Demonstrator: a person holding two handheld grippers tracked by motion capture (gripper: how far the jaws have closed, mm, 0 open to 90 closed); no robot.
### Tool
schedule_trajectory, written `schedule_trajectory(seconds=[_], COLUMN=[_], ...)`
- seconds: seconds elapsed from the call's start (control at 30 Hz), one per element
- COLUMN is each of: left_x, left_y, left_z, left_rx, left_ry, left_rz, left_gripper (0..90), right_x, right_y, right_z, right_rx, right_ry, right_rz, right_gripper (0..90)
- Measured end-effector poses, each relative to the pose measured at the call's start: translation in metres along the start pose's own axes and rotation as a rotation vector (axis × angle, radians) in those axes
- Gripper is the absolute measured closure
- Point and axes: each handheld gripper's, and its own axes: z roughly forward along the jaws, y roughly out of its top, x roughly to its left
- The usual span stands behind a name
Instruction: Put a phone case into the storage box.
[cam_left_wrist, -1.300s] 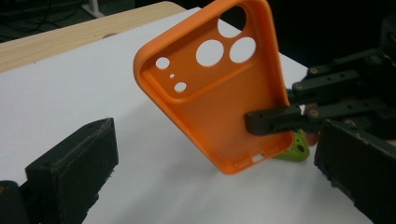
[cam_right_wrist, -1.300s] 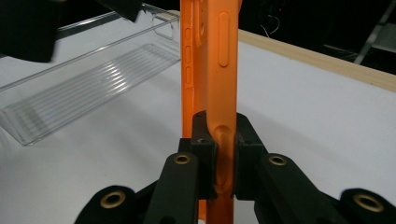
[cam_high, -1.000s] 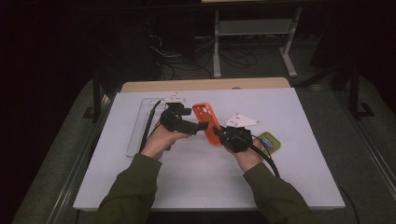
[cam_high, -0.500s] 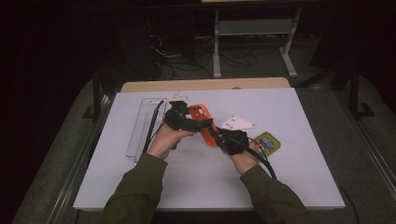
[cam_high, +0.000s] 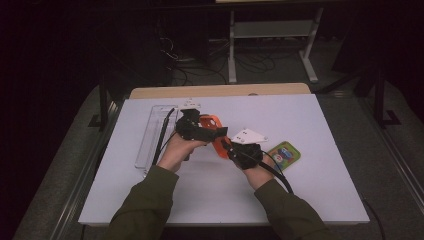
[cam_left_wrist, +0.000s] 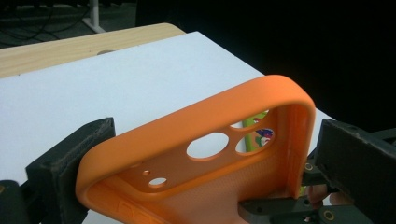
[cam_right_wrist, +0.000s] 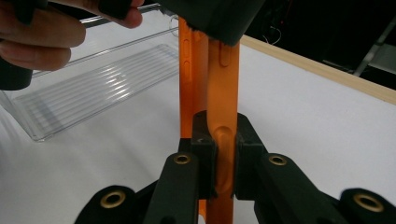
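The orange phone case (cam_right_wrist: 219, 107) is pinched at one rim by the right gripper (cam_right_wrist: 219, 163), whose jaws press flat on both faces of its side wall, and spanned across its width by the left gripper (cam_left_wrist: 196, 186), whose jaws clamp its two long edges; in the high view it hangs between the two hands above the middle of the bench (cam_high: 310, 200), clear of the white top. It looks light, thin-walled and rubbery: the wall bulges a little under the pads, so I judge it will flex and twist rather than crack, and a hard squeeze across the open shell could fold it. The stiffer places to hold are the rolled rims and the corners, away from the camera holes (cam_left_wrist: 210, 145), where the back is weakest. The matte skin should grip well and not slide. Toward the left edge of the bench lies a clear plastic tray (cam_right_wrist: 93, 79), ribbed on its floor, with nothing in it that I can make out. A small colourful packet (cam_high: 284, 154) lies flat nearer the right edge.
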Motion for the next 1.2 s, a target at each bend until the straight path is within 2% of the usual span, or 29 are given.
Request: schedule_trajectory(seconds=[0.1, 0.3, 0.5, 0.77, 0.9, 0.93, 0.97, 1.2], left_x=[0.0004, 0.002, 0.0036, 0.0048, 0.0053, 0.0048, 0.0048, 0.0058], left_y=[-0.0008, -0.0037, -0.0043, -0.006, -0.0059, -0.0061, -0.0061, -0.0052], left_z=[-0.0009, -0.0034, -0.0043, -0.0039, -0.0044, -0.0042, -0.0043, -0.0059], left_rx=[0.001, -0.045, -0.048, -0.045, -0.026, -0.026, -0.025, -0.029], left_ry=[0.007, 0.01, 0.003, 0.001, 0.005, 0.005, 0.005, 0.014], left_rz=[0.007, -0.034, -0.037, -0.033, -0.008, -0.012, -0.009, 0.01], left_gripper=[0.2, 8.3, 12.4, 14.5, 15.4, 15.6, 15.6, 16.0], right_x=[0.0012, 0.0021, 0.0034, 0.0038, 0.0025, 0.0018, 0.0018, -0.0052], right_y=[-0.0012, -0.0028, -0.0047, -0.0058, -0.0061, -0.006, -0.006, -0.0055], right_z=[0.0015, 0.0034, 0.0057, 0.0088, 0.0096, 0.0098, 0.0098, 0.006], right_rx=[0.005, 0.014, 0.023, 0.042, 0.058, 0.068, 0.068, 0.108], right_ry=[0.001, 0.003, 0.004, 0.015, 0.018, 0.032, 0.032, 0.076], right_rz=[0.0, -0.007, -0.011, -0.008, -0.016, -0.027, -0.027, -0.046], right_gripper=[80.5, 80.4, 80.4, 79.0, 76.7, 66.4, 66.4, 46.9])
